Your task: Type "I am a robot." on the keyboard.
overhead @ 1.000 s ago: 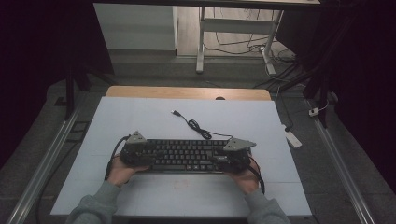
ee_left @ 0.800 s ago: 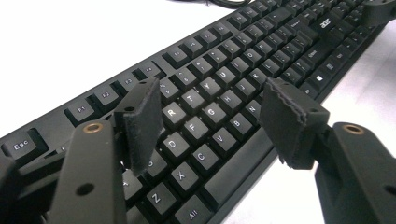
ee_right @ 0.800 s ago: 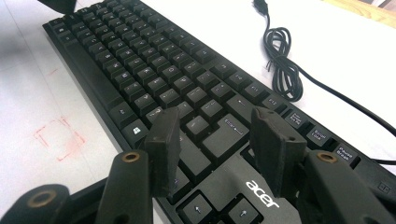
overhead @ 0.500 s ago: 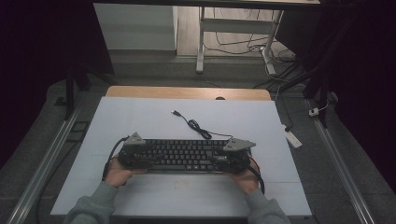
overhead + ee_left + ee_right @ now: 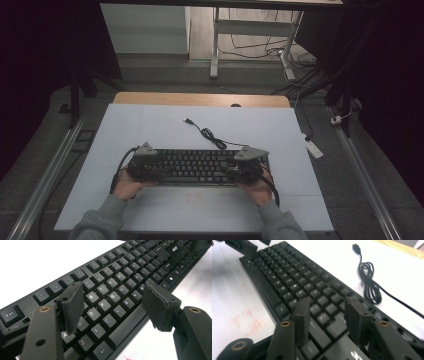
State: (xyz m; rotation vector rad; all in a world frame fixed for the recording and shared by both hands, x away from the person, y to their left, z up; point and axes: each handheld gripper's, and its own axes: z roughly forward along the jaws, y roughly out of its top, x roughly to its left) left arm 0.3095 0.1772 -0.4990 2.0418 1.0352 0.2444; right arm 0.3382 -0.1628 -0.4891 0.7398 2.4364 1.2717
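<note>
A black keyboard (image 5: 195, 166) lies across the near middle of the white table (image 5: 150, 125); its cable (image 5: 207, 134) runs off behind it in a loose coil. My left gripper (image 5: 150, 170) is over the keyboard's left end. In the left gripper view its jaws (image 5: 112, 293) stand open above the letter keys (image 5: 120, 277) and have just been opening, with only the keys under the gap. My right gripper (image 5: 241, 169) is over the right end. Its jaws (image 5: 328, 302) have just been closing but stand apart above the keys (image 5: 294, 277), gripping nothing.
The coiled cable (image 5: 369, 287) and its plug (image 5: 356, 246) lie on the table beyond the keyboard. Faint red marks (image 5: 247, 321) sit on the table in front of it. A white block (image 5: 314, 148) lies off the table's right edge. Metal rails flank both sides.
</note>
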